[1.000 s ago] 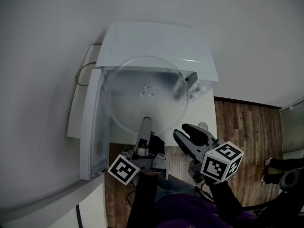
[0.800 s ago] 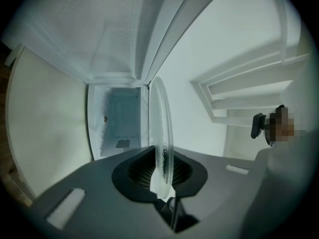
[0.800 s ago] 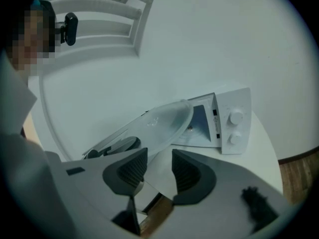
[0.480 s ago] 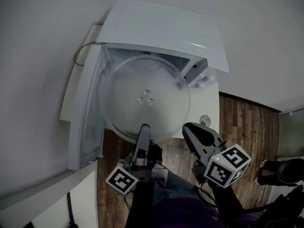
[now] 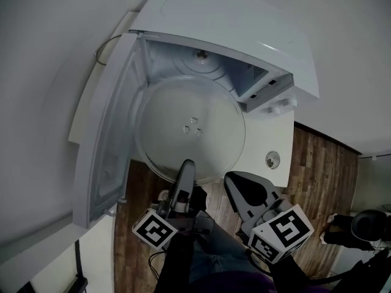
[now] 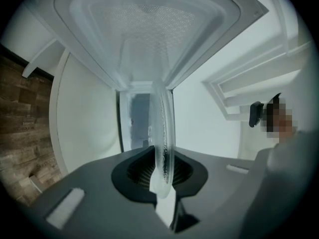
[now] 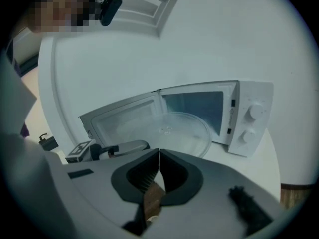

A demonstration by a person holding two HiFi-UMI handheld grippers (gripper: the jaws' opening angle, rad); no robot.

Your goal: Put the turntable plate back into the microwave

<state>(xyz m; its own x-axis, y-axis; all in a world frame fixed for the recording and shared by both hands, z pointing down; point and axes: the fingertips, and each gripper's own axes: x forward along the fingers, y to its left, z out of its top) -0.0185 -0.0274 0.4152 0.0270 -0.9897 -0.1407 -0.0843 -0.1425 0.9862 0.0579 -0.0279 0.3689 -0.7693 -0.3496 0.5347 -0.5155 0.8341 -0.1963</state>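
Pinching glass turntable plate [image 5: 201, 112] by near rim with left gripper [image 5: 186, 165]
Holding it ahead of those jaws at mouth of open microwave [image 5: 244, 29], with right gripper [image 5: 230, 177] beside it, jaws just closed together, empty

Door [image 5: 107, 139] is hanging wide open on the left and walling off that whole side. Turntable plate [image 5: 189, 130] is spanning nearly the full width of the microwave [image 5: 232, 29] cavity mouth, leaving only slivers at each rim. Room is showing above the plate, under the cavity roof. Left gripper [image 5: 187, 165] is clamping the plate's near rim and taking up the centre approach. Right gripper [image 5: 230, 179] is sitting just beside the near-right rim; its jaws have just been closing, with nothing between them. Control panel [image 7: 251, 118] is blocking the right of the opening. Table [image 5: 269, 136] right of the plate is offering bare surface, apart from a small round fitting [image 5: 272, 159].
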